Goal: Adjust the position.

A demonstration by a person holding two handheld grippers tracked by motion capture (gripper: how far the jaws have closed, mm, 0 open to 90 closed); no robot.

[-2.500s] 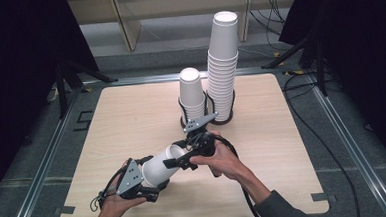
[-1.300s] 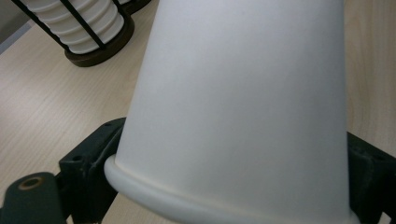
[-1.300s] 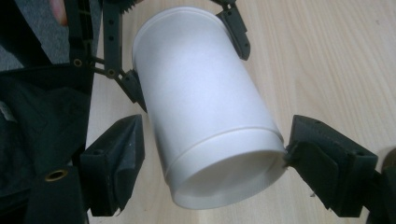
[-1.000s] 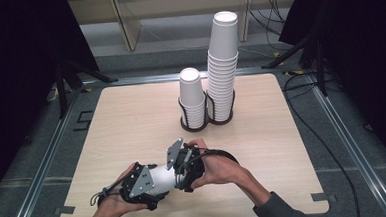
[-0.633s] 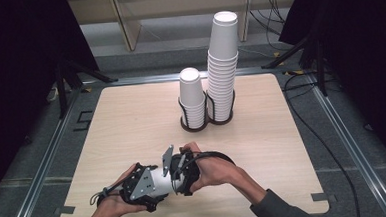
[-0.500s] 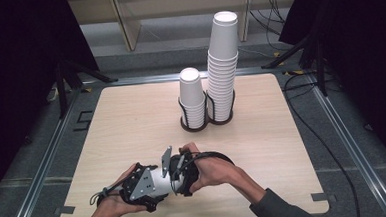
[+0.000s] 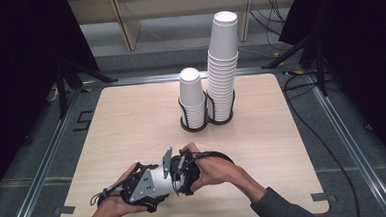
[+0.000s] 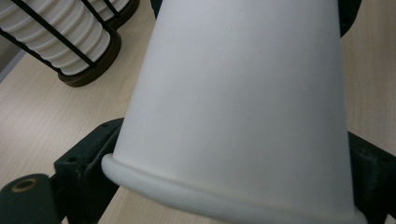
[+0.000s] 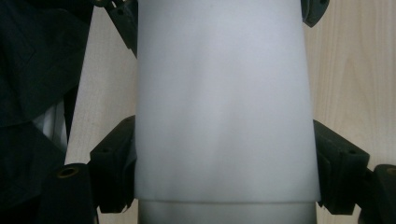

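The left hand-held gripper (image 7: 157,183) and the right hand-held gripper (image 7: 177,172) meet tip to tip near the front edge of the desk (image 7: 131,121), slightly left of its middle, with one white paper cup (image 7: 160,179) lying on its side between them. In the left gripper view the cup (image 8: 238,107) sits between the two black jaws with its rolled rim towards the camera; those jaws have just been opening, and whether the pads still press on the cup cannot be told. In the right gripper view the cup's wall (image 9: 224,102) fills the gap between that gripper's jaws, which stand against it on both sides, gripping it.

Farther back, just behind the middle of the desk, stand two stacks of white paper cups in a black wire holder (image 7: 206,122): a short stack (image 7: 191,96) and, touching it on the right, a tall stack (image 7: 222,62) about twice as high.

The rest of the wooden top is bare: broad open areas lie to the left and right of the holder and along the right front corner.
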